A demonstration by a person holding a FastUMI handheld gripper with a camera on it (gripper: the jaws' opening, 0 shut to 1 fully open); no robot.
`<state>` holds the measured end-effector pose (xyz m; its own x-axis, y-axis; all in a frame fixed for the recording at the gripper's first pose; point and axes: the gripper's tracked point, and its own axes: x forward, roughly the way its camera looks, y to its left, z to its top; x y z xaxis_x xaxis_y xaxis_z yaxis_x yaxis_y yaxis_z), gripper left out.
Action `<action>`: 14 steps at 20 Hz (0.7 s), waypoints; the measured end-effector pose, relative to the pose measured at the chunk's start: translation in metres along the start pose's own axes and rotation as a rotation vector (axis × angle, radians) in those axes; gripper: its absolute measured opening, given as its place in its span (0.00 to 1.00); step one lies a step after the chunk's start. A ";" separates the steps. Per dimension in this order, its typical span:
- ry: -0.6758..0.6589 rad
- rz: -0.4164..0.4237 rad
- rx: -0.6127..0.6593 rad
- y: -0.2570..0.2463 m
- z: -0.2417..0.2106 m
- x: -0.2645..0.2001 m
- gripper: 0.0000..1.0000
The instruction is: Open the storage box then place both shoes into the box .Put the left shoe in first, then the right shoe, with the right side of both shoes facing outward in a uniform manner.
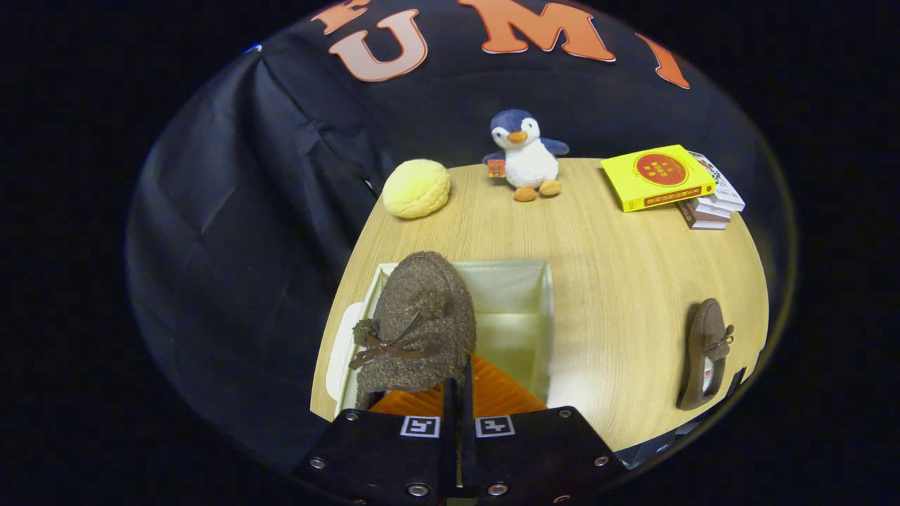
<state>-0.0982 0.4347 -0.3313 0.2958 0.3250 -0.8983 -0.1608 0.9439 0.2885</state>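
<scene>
1. A fuzzy brown slipper-style shoe with a brown bow (415,323) is held over the open, pale rectangular storage box (545,309), toe pointing away, above the box's left half.
2. The gripper (458,393) is seen clenched, its fingers drawn together on the shoe's rear edge; the grip itself is partly hidden, so a pinch on the heel rim is only presumed.
3. The box is already opened; a pale lid (342,351) appears to lie just left of it.
4. The first shoe is judged not yet released inside the box.
5. The second brown shoe (705,351) lies on the light wooden table (619,281), well right of the box, still to be placed.
6. Beyond the box stand a yellow round plush bun (416,188), a blue-and-white penguin toy (524,156) and a stack of books topped by a yellow one (661,177).
</scene>
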 end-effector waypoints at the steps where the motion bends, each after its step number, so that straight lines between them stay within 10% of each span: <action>1: 0.023 -0.015 0.007 0.004 -0.008 0.007 0.04; 6: 0.122 -0.035 0.063 0.014 -0.035 0.043 0.05; 14: 0.187 0.084 0.087 0.028 -0.043 0.045 0.33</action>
<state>-0.1301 0.4734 -0.3783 0.1042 0.3936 -0.9133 -0.0928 0.9182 0.3851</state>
